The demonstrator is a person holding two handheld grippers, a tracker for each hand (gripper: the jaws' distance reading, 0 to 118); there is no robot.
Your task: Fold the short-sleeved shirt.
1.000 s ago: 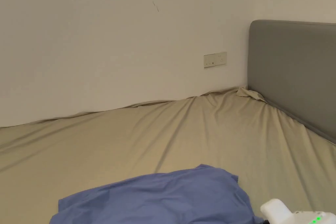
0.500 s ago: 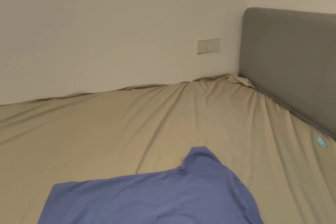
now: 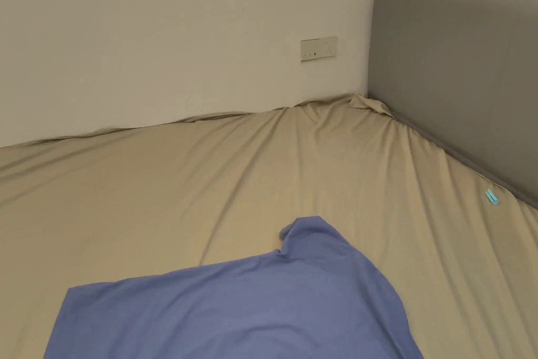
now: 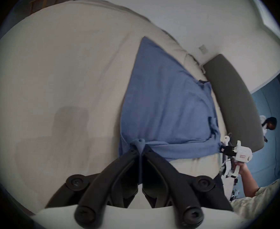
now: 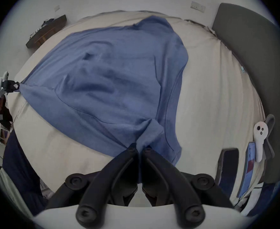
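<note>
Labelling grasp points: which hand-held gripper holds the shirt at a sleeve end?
The right hand-held gripper: cuffed sleeve bunched in its jaws. The left pinches a plain edge of the shirt.

Head view looks down across the bed (image 3: 157, 181) toward the headboard (image 3: 452, 71). Both gripper views sit close over their own jaws, facing out across the same blue shirt (image 5: 112, 77).

Plain blue shirt (image 3: 247, 307), beige sheet (image 3: 157, 181), grey headboard (image 3: 457, 71), perhaps off-white wall (image 3: 157, 34).

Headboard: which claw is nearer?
Right. The right claw grips the shirt on the side toward the headboard; the left claw grips its far side.
</note>
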